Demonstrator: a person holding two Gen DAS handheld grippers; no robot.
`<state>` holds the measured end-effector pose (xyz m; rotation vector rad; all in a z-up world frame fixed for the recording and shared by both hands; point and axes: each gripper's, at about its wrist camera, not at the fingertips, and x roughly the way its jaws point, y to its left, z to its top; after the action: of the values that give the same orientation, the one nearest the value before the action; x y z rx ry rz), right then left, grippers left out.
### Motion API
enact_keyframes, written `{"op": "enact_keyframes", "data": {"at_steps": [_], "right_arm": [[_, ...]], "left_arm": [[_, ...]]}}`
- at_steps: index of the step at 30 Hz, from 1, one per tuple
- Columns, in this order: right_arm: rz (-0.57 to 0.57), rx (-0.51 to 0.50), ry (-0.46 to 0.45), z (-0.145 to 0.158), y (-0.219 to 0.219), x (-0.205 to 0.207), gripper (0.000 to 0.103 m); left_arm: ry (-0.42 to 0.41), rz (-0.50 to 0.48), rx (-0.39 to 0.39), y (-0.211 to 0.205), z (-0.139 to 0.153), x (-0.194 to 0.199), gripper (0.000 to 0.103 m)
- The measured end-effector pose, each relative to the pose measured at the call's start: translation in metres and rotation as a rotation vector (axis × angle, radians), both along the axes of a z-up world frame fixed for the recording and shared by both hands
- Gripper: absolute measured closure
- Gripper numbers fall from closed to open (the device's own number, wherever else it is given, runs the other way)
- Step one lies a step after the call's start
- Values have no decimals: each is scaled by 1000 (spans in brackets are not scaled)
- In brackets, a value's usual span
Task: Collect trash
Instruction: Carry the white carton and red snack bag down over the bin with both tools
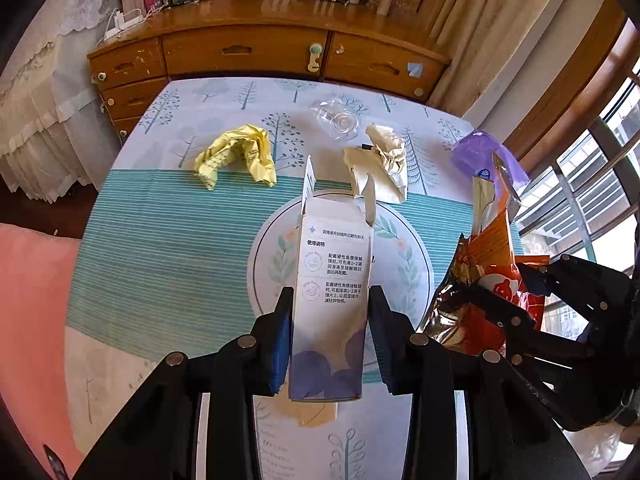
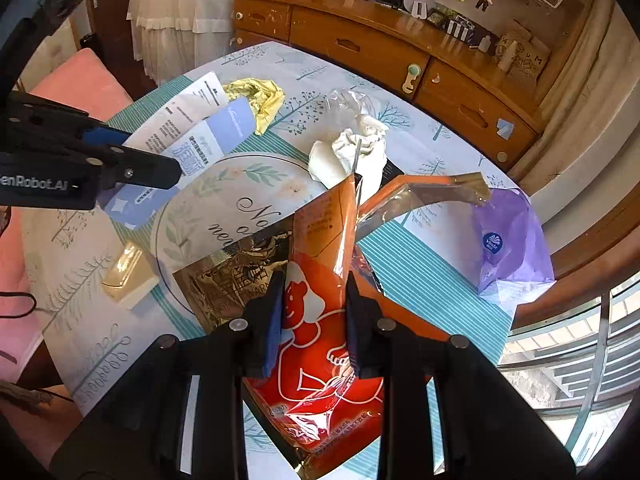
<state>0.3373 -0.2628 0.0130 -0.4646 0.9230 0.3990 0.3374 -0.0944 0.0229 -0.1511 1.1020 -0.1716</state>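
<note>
My left gripper [image 1: 330, 320] is shut on a white and purple carton [image 1: 334, 272] with an open, torn top, held above the round floral mat [image 1: 408, 248]. My right gripper [image 2: 314, 320] is shut on an orange snack bag [image 2: 320, 320], with a gold foil packet [image 2: 236, 276] against its left side. In the right wrist view the left gripper [image 2: 156, 156] and the carton [image 2: 200, 132] are at the left. On the table lie crumpled yellow paper [image 1: 240, 152], crumpled cream paper [image 1: 380, 164], a clear plastic cup [image 1: 336, 118] and a purple plastic bag [image 1: 486, 156].
The table has a tree-print cloth with teal stripes [image 1: 160, 260]. A small beige box [image 2: 128, 276] lies near its front edge. A wooden dresser [image 1: 248, 52] stands behind the table, a pink cushion [image 1: 32, 320] is at the left and a window with railing [image 2: 580, 340] at the right.
</note>
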Motion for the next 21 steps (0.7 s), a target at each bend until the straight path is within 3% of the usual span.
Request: {"op": "enact_keyframes", "data": {"at_steps": [4, 10, 16, 21], "right_arm": [[-42, 14, -40, 17, 24, -42, 80], [-99, 1, -119, 33, 75, -127, 80], [-183, 4, -132, 28, 134, -223, 80], [-206, 1, -89, -1, 182, -296, 80]], "left_arm": [[-45, 11, -25, 31, 22, -52, 68], [-80, 3, -61, 83, 33, -141, 68], [-84, -32, -75, 137, 21, -229, 68], [-48, -48, -69, 176, -4, -297, 68]]}}
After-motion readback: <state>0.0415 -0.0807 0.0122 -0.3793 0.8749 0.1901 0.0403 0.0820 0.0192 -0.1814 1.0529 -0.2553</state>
